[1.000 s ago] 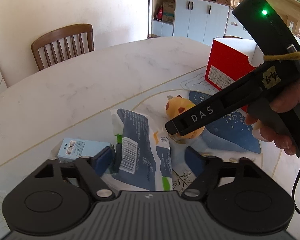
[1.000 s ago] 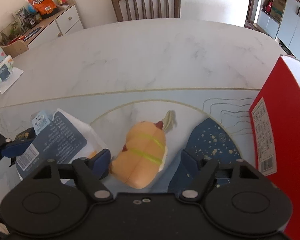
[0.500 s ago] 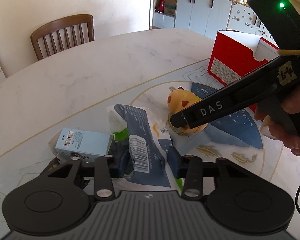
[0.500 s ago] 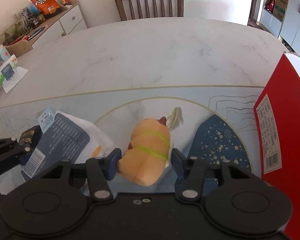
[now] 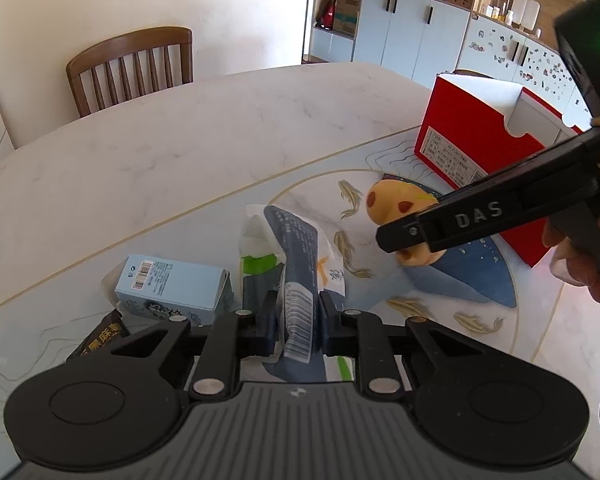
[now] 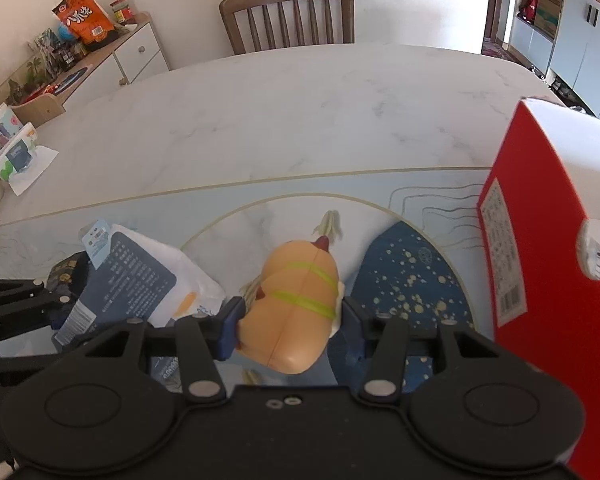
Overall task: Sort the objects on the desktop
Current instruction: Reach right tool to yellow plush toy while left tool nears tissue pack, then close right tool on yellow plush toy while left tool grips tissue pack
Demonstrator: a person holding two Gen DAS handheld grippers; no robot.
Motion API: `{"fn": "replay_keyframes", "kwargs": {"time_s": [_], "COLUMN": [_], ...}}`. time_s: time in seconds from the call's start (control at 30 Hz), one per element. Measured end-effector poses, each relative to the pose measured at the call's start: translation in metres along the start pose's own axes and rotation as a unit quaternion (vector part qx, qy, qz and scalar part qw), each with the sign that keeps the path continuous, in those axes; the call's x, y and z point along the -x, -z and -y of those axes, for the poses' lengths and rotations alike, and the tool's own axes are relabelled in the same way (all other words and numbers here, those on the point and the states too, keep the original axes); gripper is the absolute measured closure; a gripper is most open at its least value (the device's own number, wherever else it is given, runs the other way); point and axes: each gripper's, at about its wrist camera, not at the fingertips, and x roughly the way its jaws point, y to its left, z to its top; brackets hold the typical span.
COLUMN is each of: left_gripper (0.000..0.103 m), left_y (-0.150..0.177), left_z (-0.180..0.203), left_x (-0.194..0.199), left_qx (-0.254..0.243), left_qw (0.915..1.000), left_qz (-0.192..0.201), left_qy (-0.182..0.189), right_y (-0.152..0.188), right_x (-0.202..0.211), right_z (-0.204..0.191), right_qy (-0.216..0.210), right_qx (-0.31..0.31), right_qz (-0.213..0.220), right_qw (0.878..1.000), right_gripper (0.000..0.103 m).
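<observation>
My left gripper (image 5: 299,316) is shut on a blue and white tissue pack (image 5: 296,248), squeezing its near end narrow and lifting it. The pack also shows in the right wrist view (image 6: 140,280). My right gripper (image 6: 292,320) is shut on an orange toy (image 6: 296,304) with green stripes, both pads pressing its sides. In the left wrist view the toy (image 5: 392,204) sits partly behind the right gripper's finger (image 5: 440,224). A red open box (image 5: 488,152) stands at the right, also in the right wrist view (image 6: 540,280).
A light blue carton (image 5: 172,284) and a dark snack packet (image 5: 100,336) lie left of the tissue pack on the patterned mat (image 5: 460,280). A wooden chair (image 5: 132,68) stands behind the marble table (image 5: 180,152). A sideboard with snack bags (image 6: 88,16) is at the far left.
Both grippers have closed: the left on the tissue pack, the right on the orange toy. Both views have risen slightly.
</observation>
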Motion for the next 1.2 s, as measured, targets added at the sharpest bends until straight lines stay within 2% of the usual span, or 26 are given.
{"fn": "replay_keyframes", "kwargs": {"time_s": [0.6,1.2], "left_gripper": [0.085,0.085], "left_y": [0.0,-0.01], "left_z": [0.005,0.036], "left_x": [0.025,0.057], "left_qx": [0.029,0.043], "left_qw": [0.9995,0.9986], "left_qz": [0.011,0.029], "left_qy": [0.001,0.015], "right_y": [0.014,0.031], "right_x": [0.037,0.083], "right_z": [0.001,0.011], "right_qy": [-0.017,-0.039], "right_qx": [-0.005,-0.007], "right_qz": [0.016,0.031], "right_qw": [1.0,0.999], "right_gripper": [0.053,0.053]}}
